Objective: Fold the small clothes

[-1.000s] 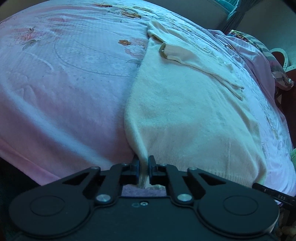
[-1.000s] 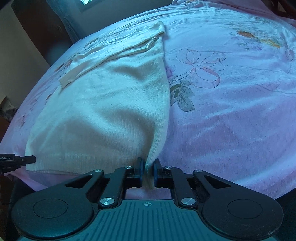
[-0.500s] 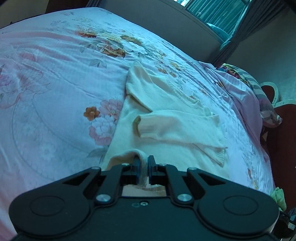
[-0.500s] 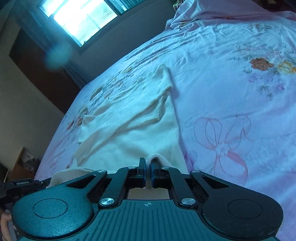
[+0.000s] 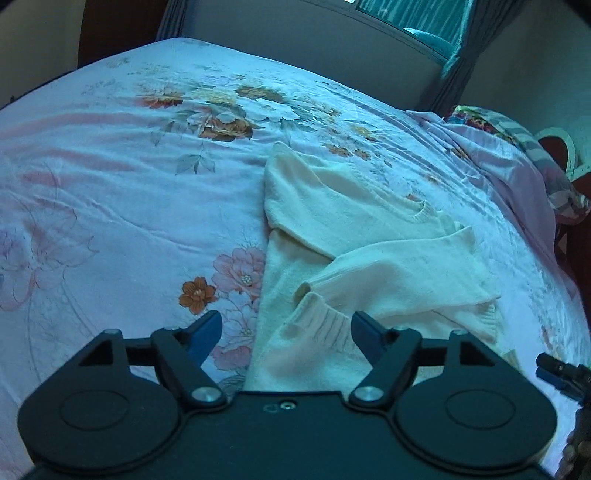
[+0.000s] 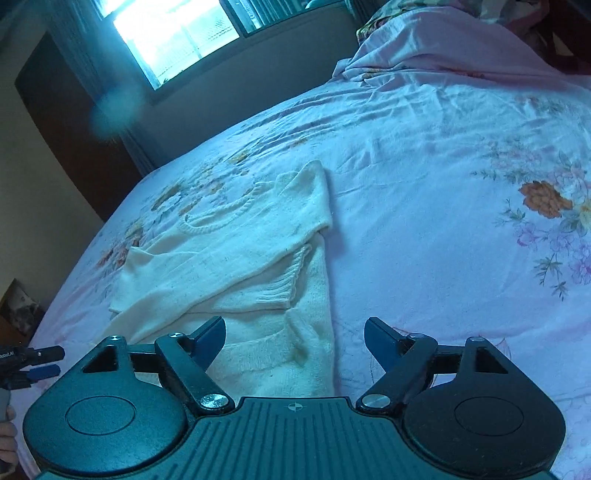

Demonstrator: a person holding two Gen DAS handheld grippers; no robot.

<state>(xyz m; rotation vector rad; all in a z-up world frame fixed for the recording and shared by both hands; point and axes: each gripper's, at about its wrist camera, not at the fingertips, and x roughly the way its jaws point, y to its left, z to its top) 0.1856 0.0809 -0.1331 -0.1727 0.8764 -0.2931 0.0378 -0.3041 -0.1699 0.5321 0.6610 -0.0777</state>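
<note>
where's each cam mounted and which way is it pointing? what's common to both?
Left wrist: sits on the left gripper, looking down along its opening jaws at the cream sweater; right gripper's tip shows at the right edge.
Right wrist: sits on the right gripper, jaws opening, facing sweater and window; left gripper's tip at the left edge.
Shared: sweater, floral bedsheet.

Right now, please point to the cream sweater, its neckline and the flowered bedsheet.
cream sweater (image 5: 369, 221): left wrist view, on its chest area.
neckline (image 6: 218, 218): right wrist view, on the ribbed collar edge.
flowered bedsheet (image 5: 129, 206): left wrist view, on bare fabric beside the sweater.
</note>
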